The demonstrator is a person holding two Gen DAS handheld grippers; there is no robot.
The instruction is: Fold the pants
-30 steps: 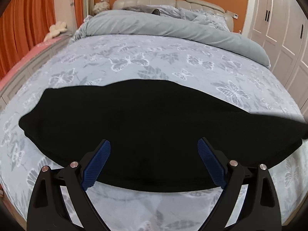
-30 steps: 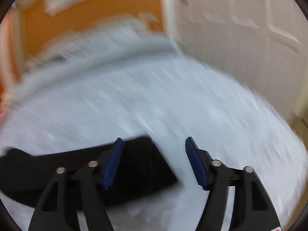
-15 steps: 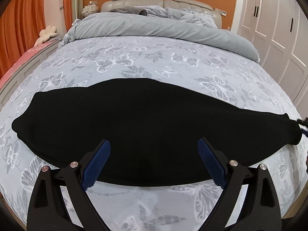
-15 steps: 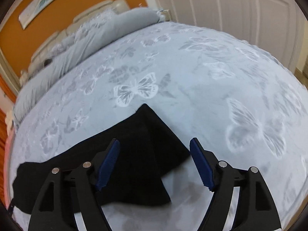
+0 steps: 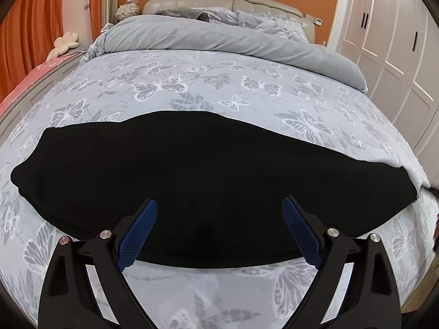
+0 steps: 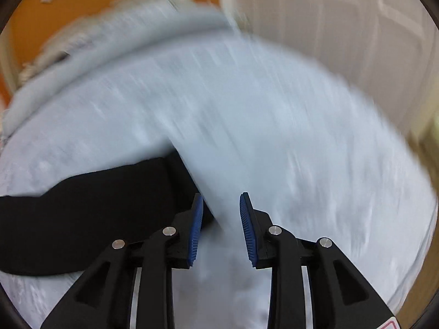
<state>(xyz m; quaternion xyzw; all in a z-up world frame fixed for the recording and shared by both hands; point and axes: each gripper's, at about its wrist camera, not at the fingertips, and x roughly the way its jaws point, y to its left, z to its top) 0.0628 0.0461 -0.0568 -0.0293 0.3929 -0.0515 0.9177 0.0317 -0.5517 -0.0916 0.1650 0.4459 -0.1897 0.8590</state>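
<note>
Pants [image 5: 208, 181] — black, matte, soft-looking knit — lie flat across the near part of the bed [image 5: 247, 87], spread as one long band from left to right. The far edge bulges in a low hump near the middle; the near edge runs in a smooth curve. The left end is rounded, the right end tapers toward the bed's right side.

Bed cover is pale grey-blue with white and grey butterfly prints, smooth, with few wrinkles. Beyond it a plain grey duvet [image 5: 219, 38] is bunched in a thick roll across the head of the bed, in front of a padded beige headboard [image 5: 219, 2]. Orange wall behind, orange curtain [image 5: 35, 27] at left, white panelled wardrobe doors [image 5: 389, 41] at right.

Left gripper [image 5: 219, 213] hangs over the near edge of the pants, black frame, ribbed blue pads. Its jaws stand wide apart, nothing pressed between them; the cloth lies below, in the gap.

Right gripper [image 6: 221, 216] view is streaked with motion blur. Its jaws are closing, a narrow gap left between the blue pads. The pants' end [image 6: 96, 213] sits to the left of the gap, a corner of black cloth at the left pad — whether the pad touches it cannot be told. Between the jaws only pale bed cover shows.
</note>
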